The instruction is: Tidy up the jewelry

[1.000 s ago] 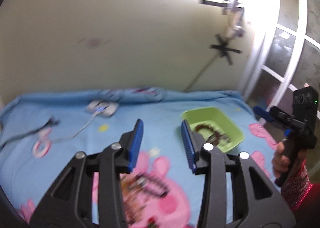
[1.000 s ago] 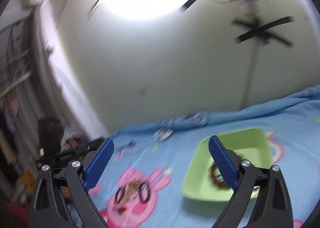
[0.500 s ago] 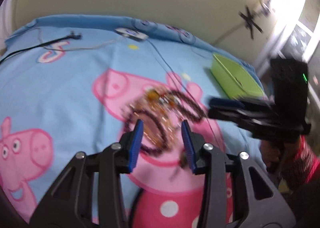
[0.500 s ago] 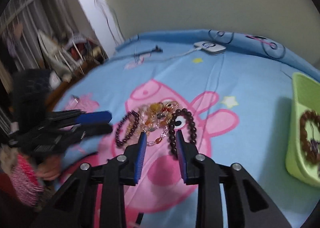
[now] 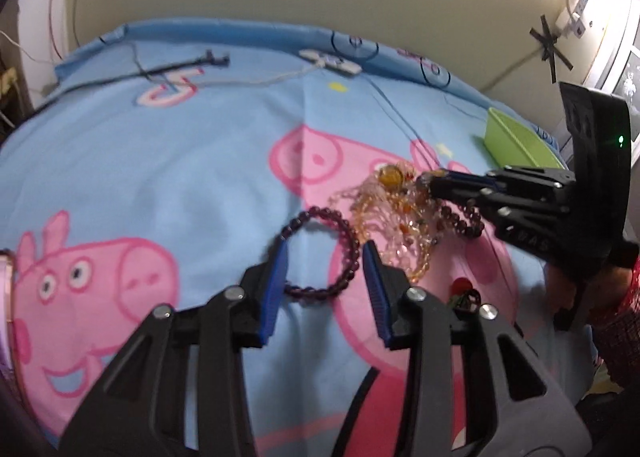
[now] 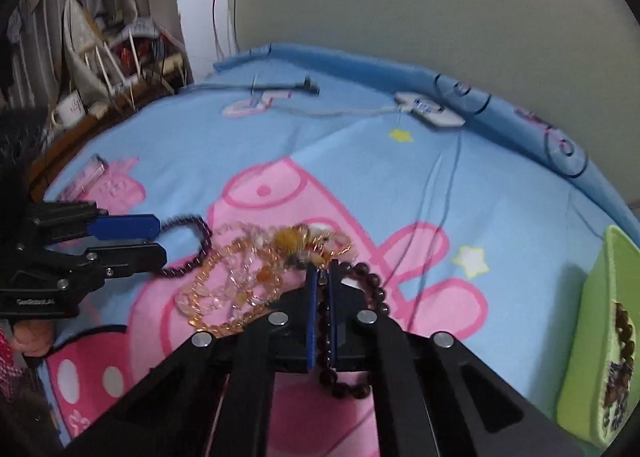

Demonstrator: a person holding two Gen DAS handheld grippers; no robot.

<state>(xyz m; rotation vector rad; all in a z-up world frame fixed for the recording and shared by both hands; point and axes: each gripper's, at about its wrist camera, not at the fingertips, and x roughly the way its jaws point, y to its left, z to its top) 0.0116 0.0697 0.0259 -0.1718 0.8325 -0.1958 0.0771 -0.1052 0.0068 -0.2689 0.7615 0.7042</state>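
The right gripper is pinching the dark bead bracelet, having just closed; the green tray is waiting off its right. The left gripper, half-spread, is straddling the purple bracelet.

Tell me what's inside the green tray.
In the right wrist view the green tray holds a brown bead bracelet with a dark charm below it. The picture's edge cuts off the tray's far side, so anything there is unseen.
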